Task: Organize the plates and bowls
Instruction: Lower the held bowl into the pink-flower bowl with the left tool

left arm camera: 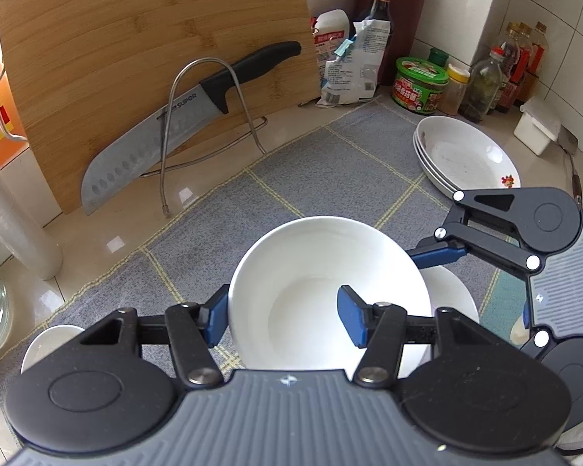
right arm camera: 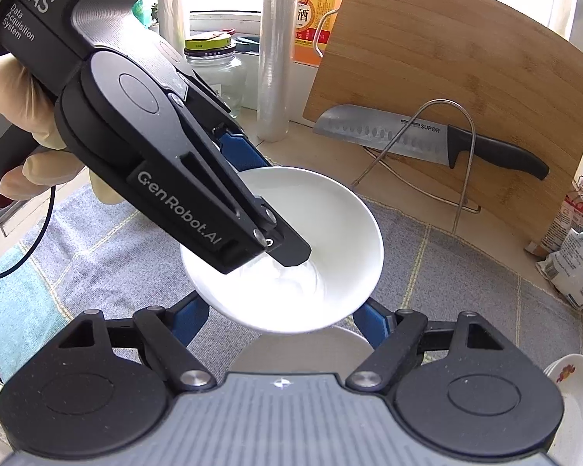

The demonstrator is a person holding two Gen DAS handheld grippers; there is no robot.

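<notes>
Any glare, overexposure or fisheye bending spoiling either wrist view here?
Left wrist view: window glare spots on the countertop, cutting board edges bowed. Right wrist view: blown-out window backlight, white bowl interior washed out, still sharp.

Both wrist views look steeply down, close, sharing the white bowl (left arm camera: 326,291) and cutting board (right arm camera: 458,70).

left gripper (left arm camera: 285,320): we clamp one finger inside, one outside | right gripper (right arm camera: 280,320): closed, tilted down | gloved hand (right arm camera: 31,116) grips handle
</notes>
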